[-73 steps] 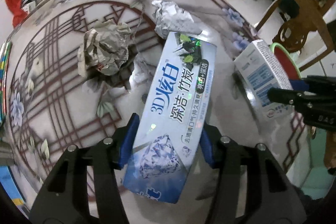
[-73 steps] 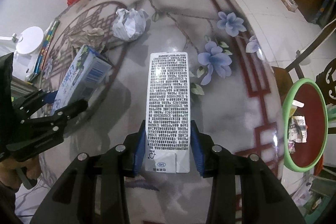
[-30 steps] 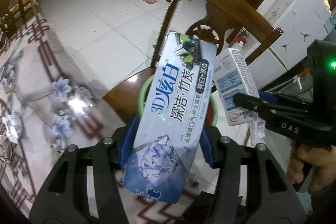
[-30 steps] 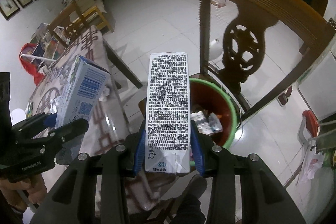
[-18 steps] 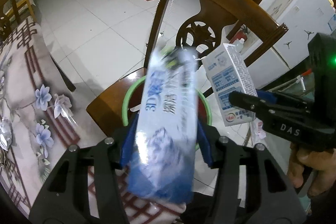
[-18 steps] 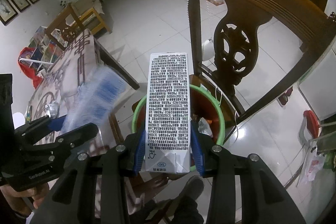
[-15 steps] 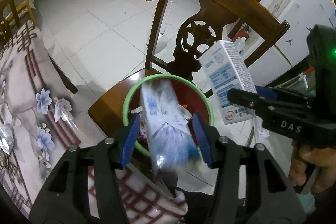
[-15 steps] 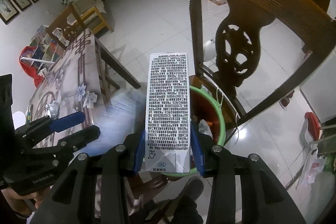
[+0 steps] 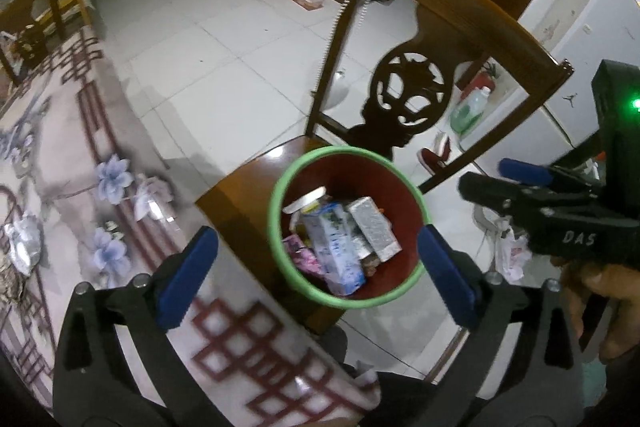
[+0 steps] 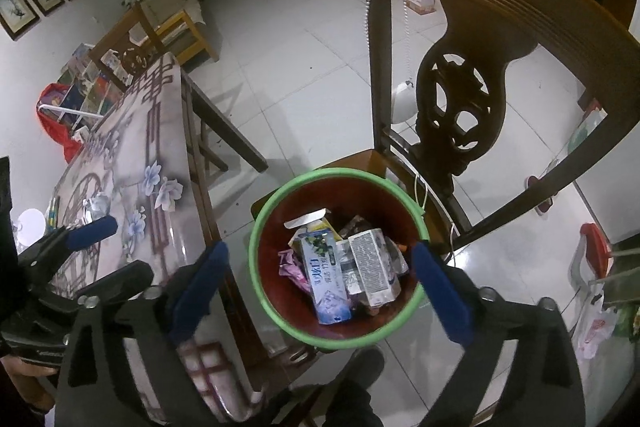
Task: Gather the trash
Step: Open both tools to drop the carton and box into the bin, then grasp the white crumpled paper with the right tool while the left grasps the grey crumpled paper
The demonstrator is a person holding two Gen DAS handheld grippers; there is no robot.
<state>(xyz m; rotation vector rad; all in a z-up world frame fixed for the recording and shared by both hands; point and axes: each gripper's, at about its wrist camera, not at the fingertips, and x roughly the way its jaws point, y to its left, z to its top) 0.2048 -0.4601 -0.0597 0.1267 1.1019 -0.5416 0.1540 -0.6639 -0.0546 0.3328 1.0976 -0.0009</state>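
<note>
Two hand-held grippers hang above a red bin with a green rim [image 9: 276, 183], which stands on the seat of a carved wooden chair [image 9: 448, 11] just beside the bench [image 9: 60, 163] with its floral, lattice-patterned top. The left hand-held gripper [image 9: 316, 277] has just been opening; its blue-padded jaws stand wide apart with nothing between them, framing the bin from above. The right hand-held gripper [image 10: 320, 287] has likewise just been opening and is released, with nothing between its pads [image 10: 440, 289]. Inside the bin, the blue-and-white toothpaste box [image 10: 326, 281] lies lengthwise near the middle, and the small white carton [image 10: 370, 267] covered in fine print lies just beside it on the side toward the chair back, both resting on other rubbish, including a pink wrapper [image 10: 290, 267] against the bench side of the bin. From the left wrist view the right hand-held gripper shows at the right edge, held by a hand [image 9: 592, 307]. On the bench, well apart from the bin, a crumpled foil-like ball [image 9: 24, 247] lies near the left edge of that view. White floor tiles [image 9: 208, 39] spread beyond the chair.
</note>
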